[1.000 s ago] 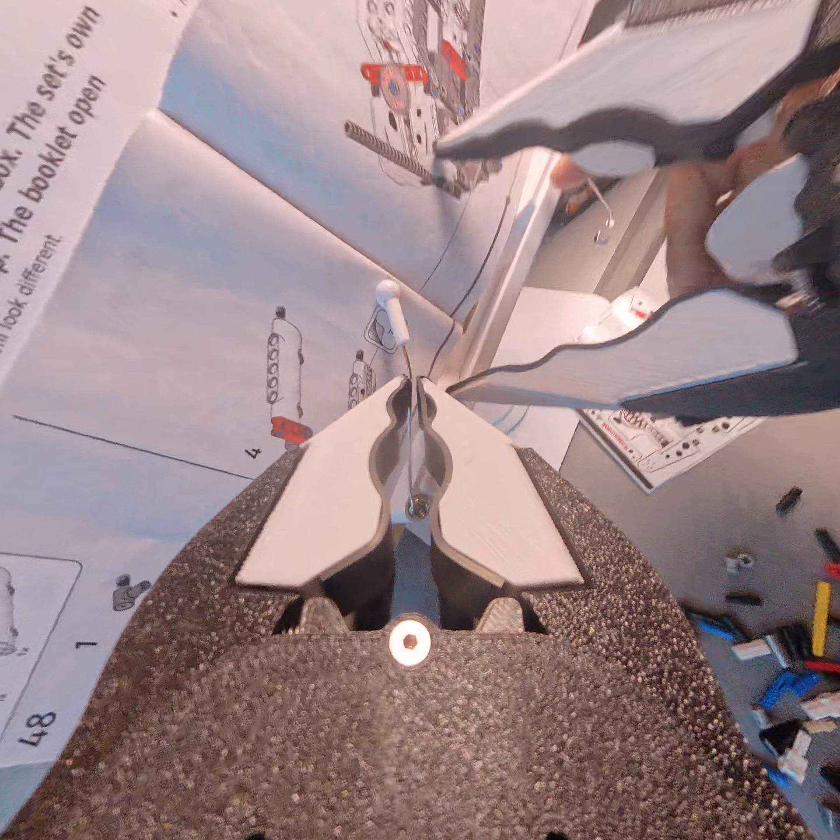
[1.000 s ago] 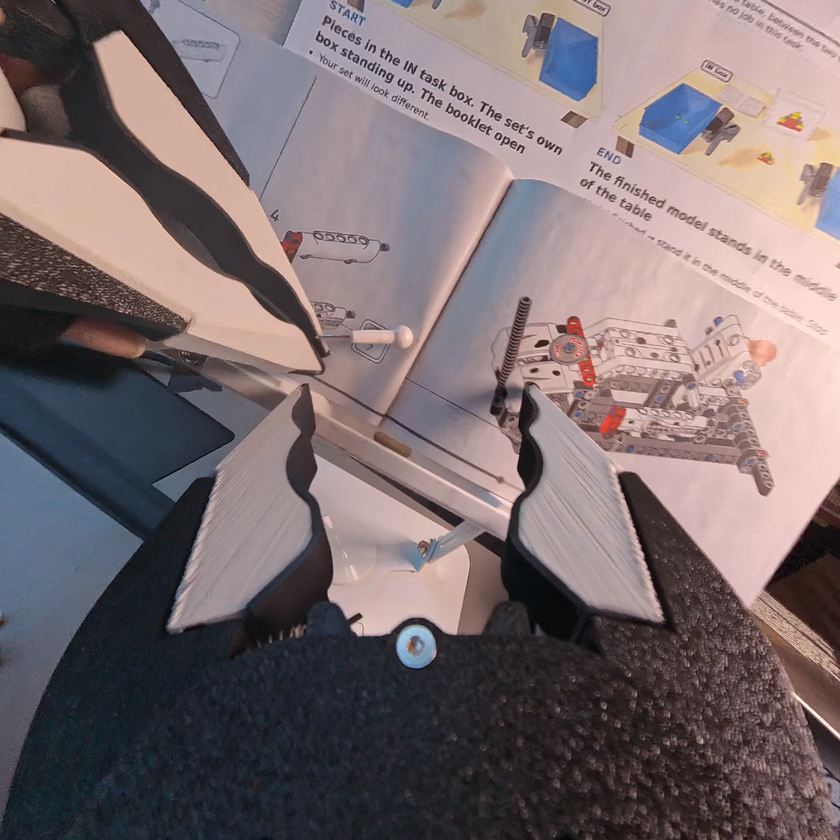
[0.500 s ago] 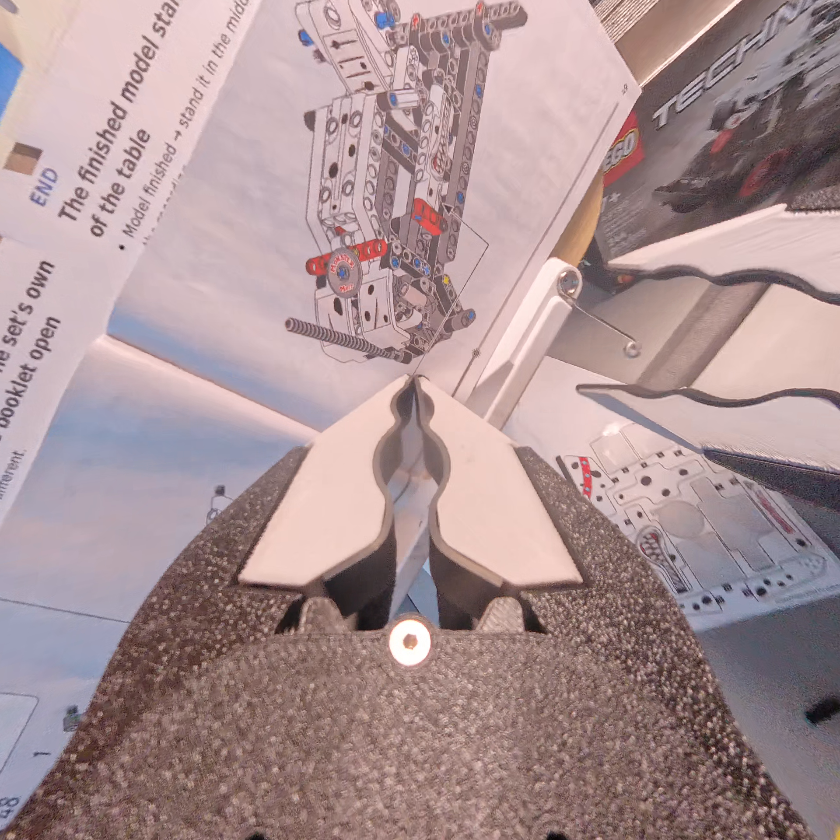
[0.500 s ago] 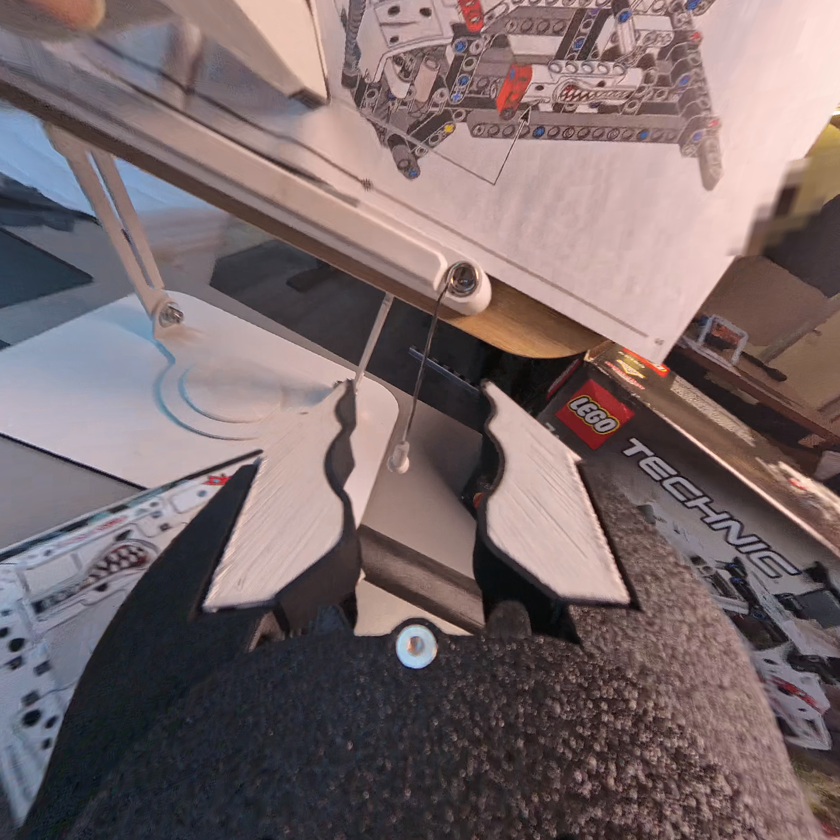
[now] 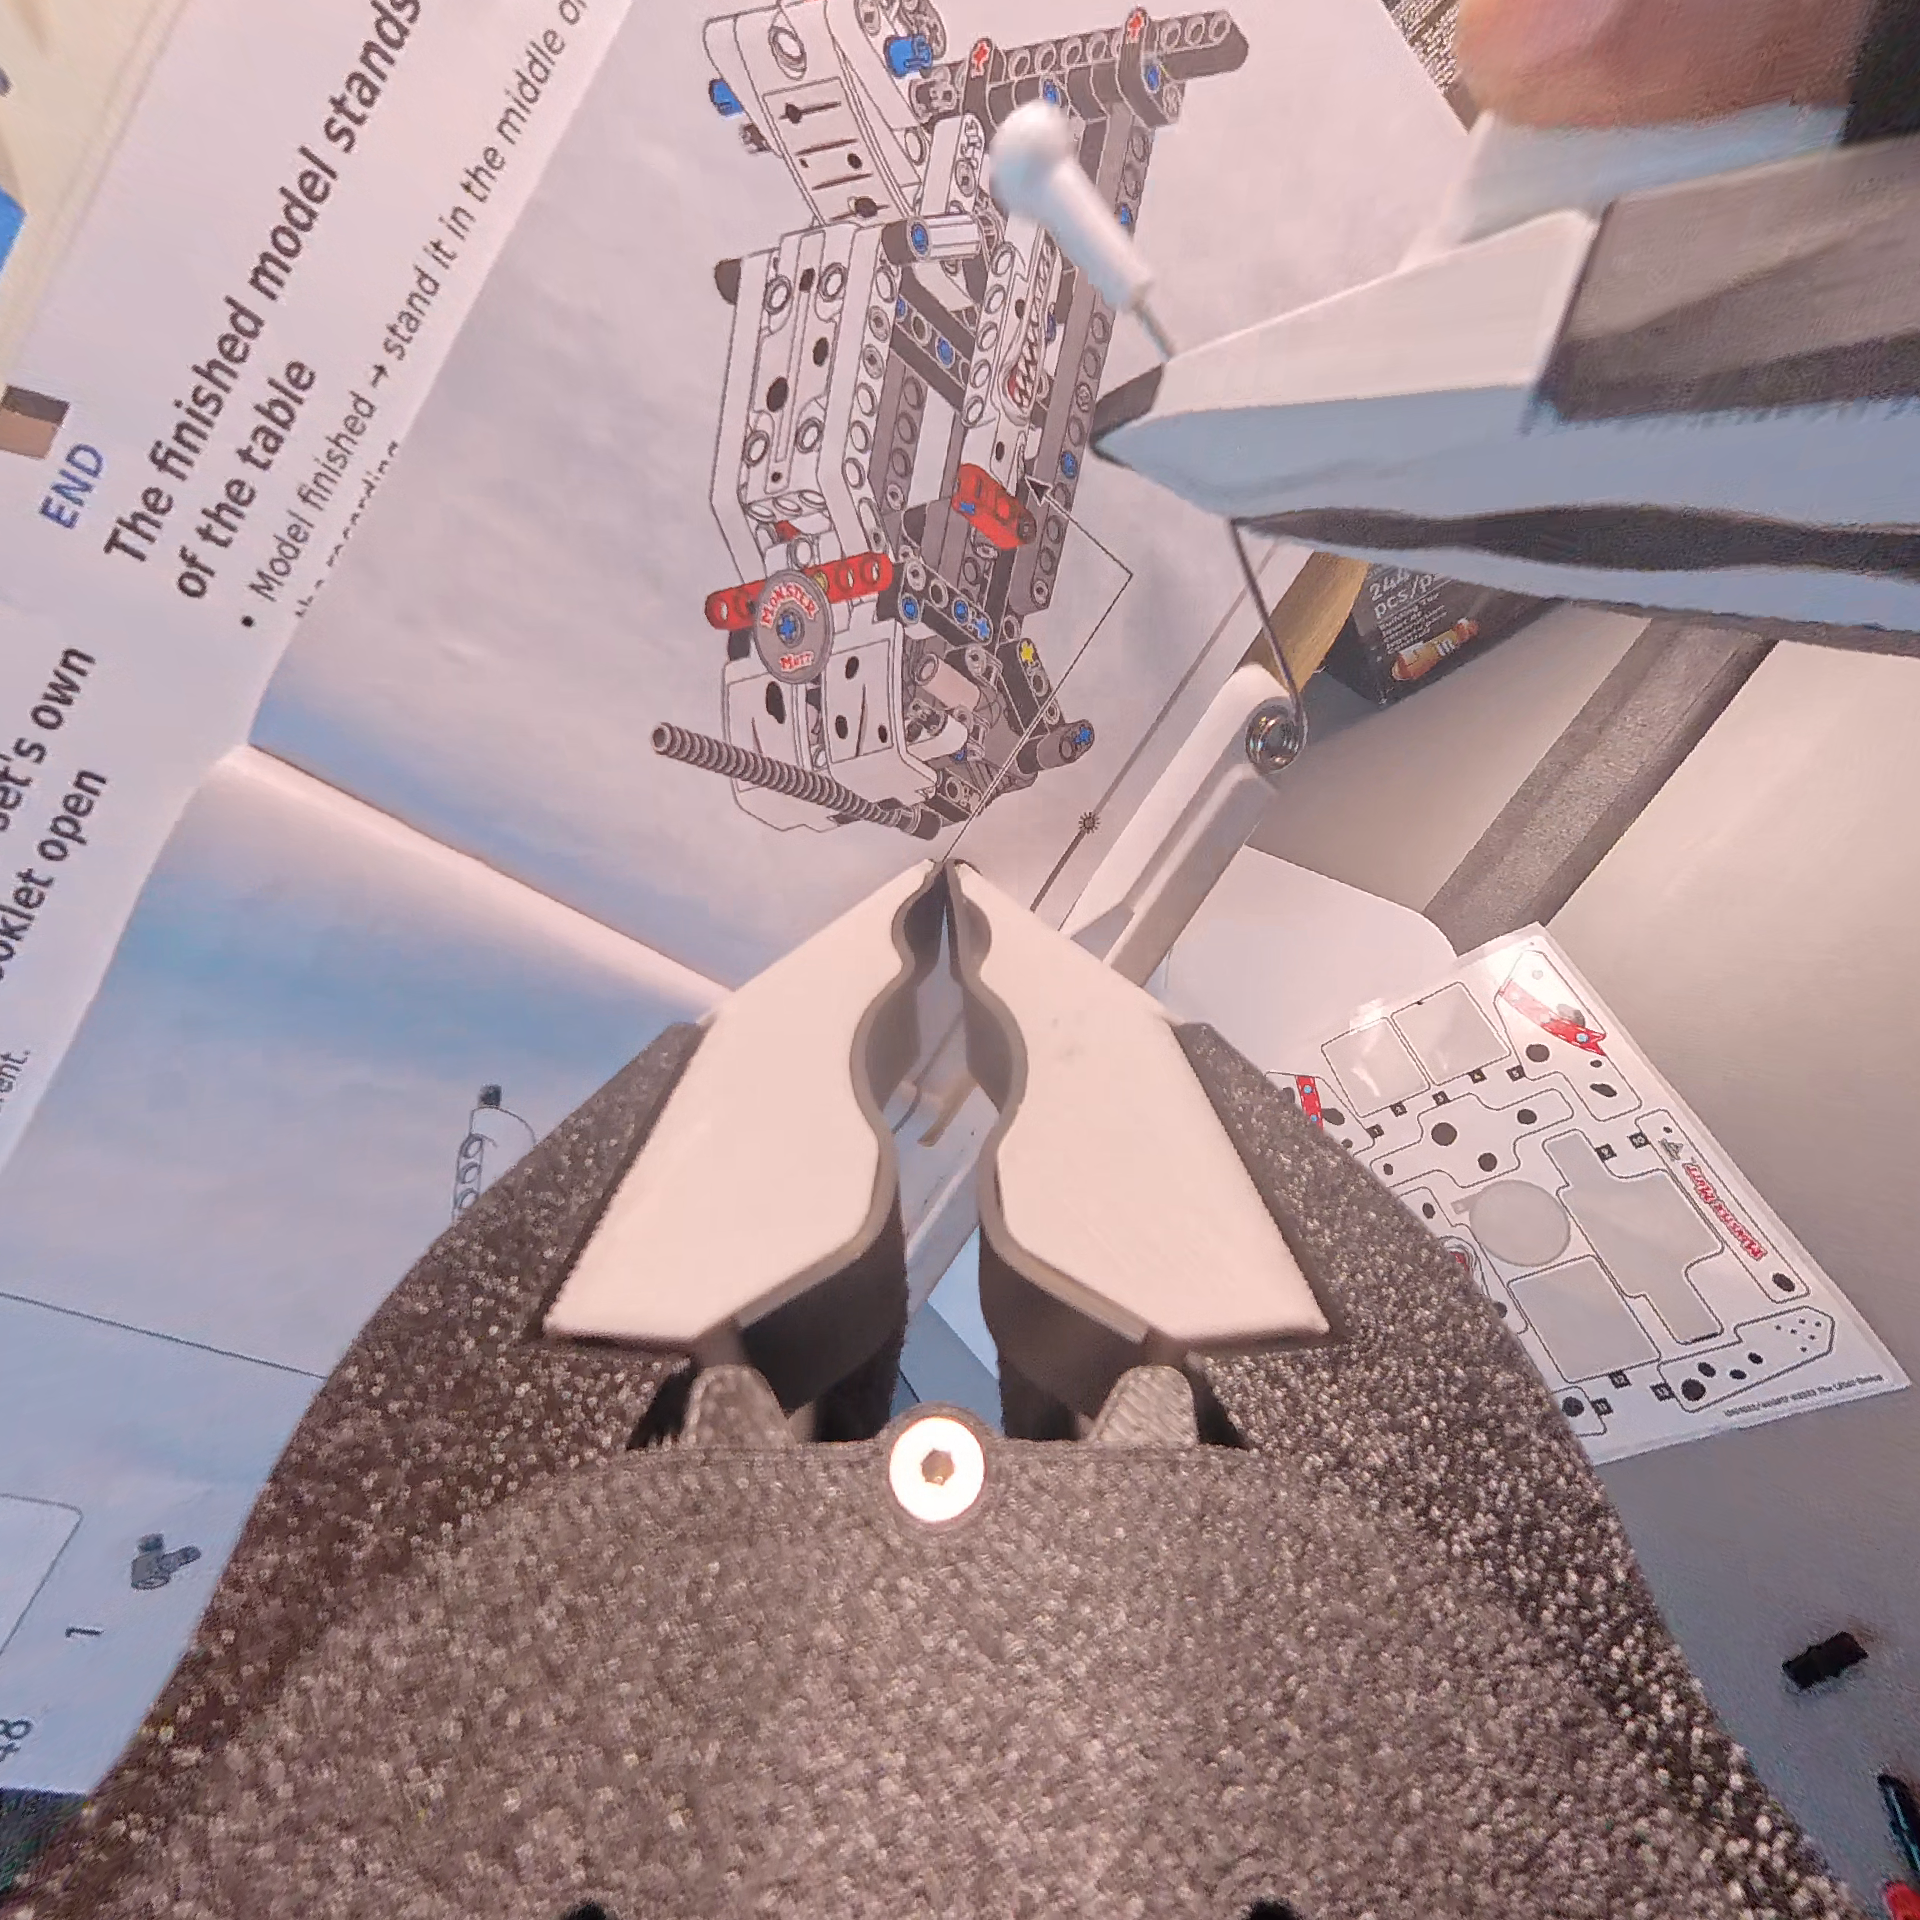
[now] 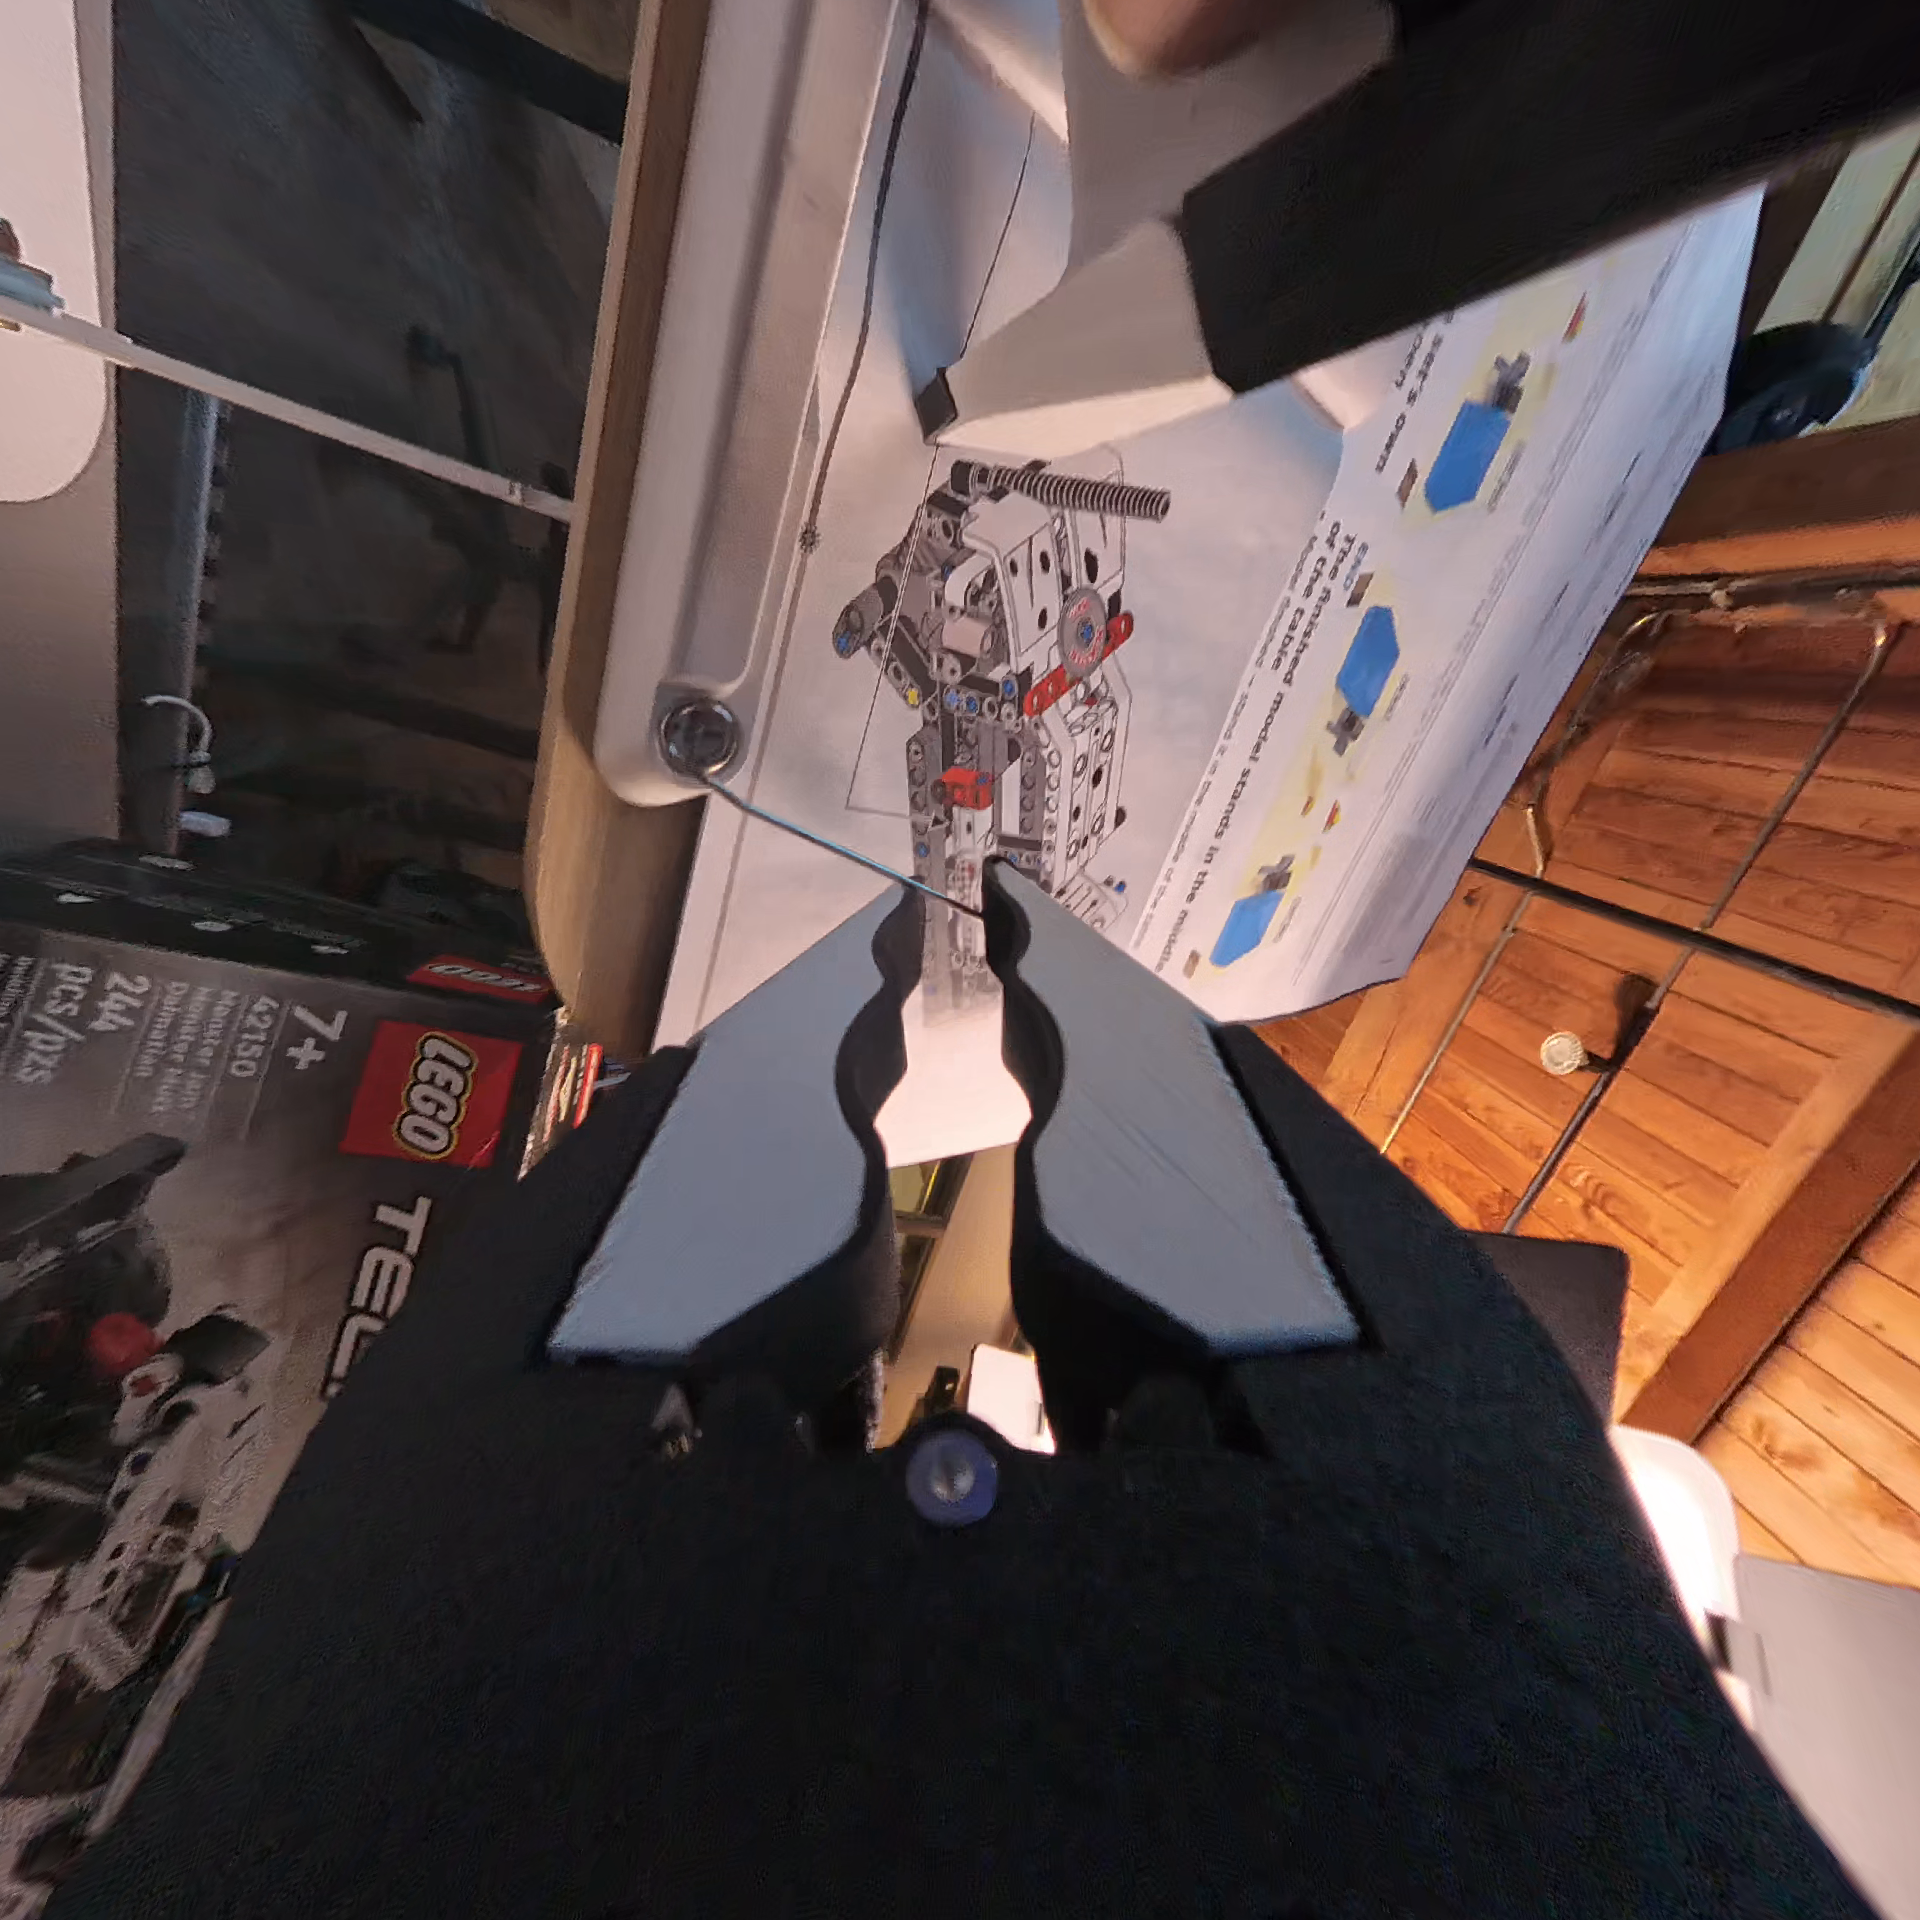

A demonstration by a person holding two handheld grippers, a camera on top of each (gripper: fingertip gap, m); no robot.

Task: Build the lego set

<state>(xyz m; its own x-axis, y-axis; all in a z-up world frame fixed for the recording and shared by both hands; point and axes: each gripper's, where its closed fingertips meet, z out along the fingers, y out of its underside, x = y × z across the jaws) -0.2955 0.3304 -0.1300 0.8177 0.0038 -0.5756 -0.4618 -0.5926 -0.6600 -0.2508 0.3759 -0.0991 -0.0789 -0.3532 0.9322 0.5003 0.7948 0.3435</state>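
You're pinching the wire page-clip (image 6: 831,847) on the stand w/ the right gripper (image 6: 951,883); the left gripper (image 5: 943,878), fingers together on nothing visible, is sitting at the booklet (image 5: 520,582). Pulling too hard could be bending the clip or tearing the page. The set's box (image 6: 208,1195) is lying beside the stand, pieces not in hand.

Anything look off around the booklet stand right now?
Yes: the right claw is pinching the wire page clip, holding it clear of the booklet page instead of pressing it flat.
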